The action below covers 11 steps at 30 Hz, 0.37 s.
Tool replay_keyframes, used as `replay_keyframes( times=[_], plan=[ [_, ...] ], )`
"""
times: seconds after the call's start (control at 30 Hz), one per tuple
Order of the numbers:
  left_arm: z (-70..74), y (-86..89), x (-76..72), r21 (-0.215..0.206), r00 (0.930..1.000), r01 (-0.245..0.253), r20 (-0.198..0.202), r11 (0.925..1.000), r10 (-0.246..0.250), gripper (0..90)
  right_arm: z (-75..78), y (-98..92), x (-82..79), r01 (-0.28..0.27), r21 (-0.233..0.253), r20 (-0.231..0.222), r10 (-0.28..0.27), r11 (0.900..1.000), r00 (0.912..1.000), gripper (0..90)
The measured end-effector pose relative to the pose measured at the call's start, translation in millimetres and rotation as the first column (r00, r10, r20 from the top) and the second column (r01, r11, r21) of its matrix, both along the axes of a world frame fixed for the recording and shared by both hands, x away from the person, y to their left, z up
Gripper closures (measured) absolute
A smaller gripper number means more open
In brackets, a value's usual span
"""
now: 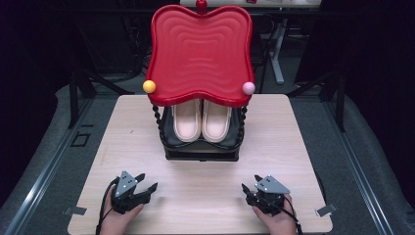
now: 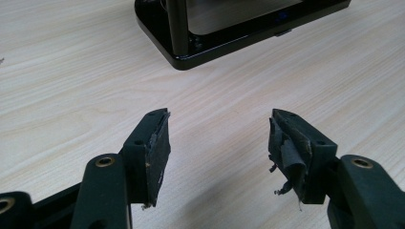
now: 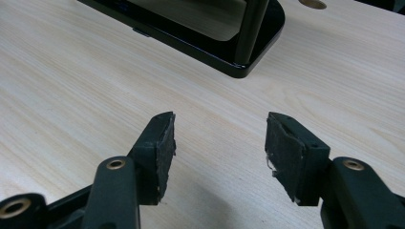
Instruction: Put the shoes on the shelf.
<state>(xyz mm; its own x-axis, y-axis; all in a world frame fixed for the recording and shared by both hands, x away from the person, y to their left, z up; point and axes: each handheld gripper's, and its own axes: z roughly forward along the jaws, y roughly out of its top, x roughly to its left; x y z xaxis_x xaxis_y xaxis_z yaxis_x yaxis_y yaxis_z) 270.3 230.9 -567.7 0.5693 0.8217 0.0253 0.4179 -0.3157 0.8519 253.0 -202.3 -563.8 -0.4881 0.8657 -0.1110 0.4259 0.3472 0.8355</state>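
Note:
A two-level rack stands at the middle of the wooden table [image 1: 205, 191]. Its red wavy top tray [image 1: 200, 51] is bare, with a yellow ball [image 1: 149, 86] and a pink ball [image 1: 248, 88] at its front corners. Below it, a pair of pale pink slippers [image 1: 201, 120] lies on the black lower shelf [image 1: 200, 144]. My left gripper [image 1: 148, 183] rests near the front left of the table, open, nothing between its jaws [image 2: 219, 143]. My right gripper [image 1: 249, 185] rests at the front right, also open and holding nothing [image 3: 219, 143]. Both point toward the rack's black base [image 2: 191, 52] [image 3: 229, 52].
Twisted black posts [image 1: 157, 120] hold up the red tray at each side. A hand holds each gripper at the table's front edge. Beyond the table lie grey floor rails [image 1: 44, 171] and dark stands [image 1: 78, 93]. Bare tabletop separates the grippers from the rack.

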Motion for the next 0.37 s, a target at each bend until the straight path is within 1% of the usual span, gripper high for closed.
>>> replay_keyframes(
  times=[0.07, 0.2, 0.23, 0.3, 0.37],
  plan=[
    [0.2, 1.3, 0.1, -0.004, 1.0000, -0.006, -0.001, 1.0000, 0.006, 39.8, -0.2, -0.3, 0.5, 0.000, -0.006, -0.001, 0.000, 1.000, 1.0000, 43.4],
    [0.5, 2.4, 0.9, -0.027, 0.9994, -0.025, -0.026, 0.9993, 0.025, 39.8, -0.2, -0.7, 1.2, 0.000, 0.000, 0.007, 0.000, 1.000, 1.0000, 43.7],
    [1.3, 3.0, 0.9, -0.023, 0.9990, -0.024, -0.038, 0.9995, 0.023, 39.8, -0.1, -1.1, 1.3, -0.001, 0.001, 0.006, 0.001, 1.000, 1.0000, 43.8],
    [1.2, 2.9, 1.2, -0.030, 0.9986, -0.029, -0.044, 0.9991, 0.028, 39.8, 0.0, -2.4, 1.7, 0.000, 0.000, 0.004, 0.000, 1.000, 1.0000, 43.8],
    [1.5, 2.8, 1.3, -0.038, 0.9980, -0.036, -0.053, 0.9986, 0.034, 39.8, -0.1, -3.2, 2.0, 0.005, 0.012, 0.003, -0.005, 1.000, 1.0000, 43.8]
  ],
)
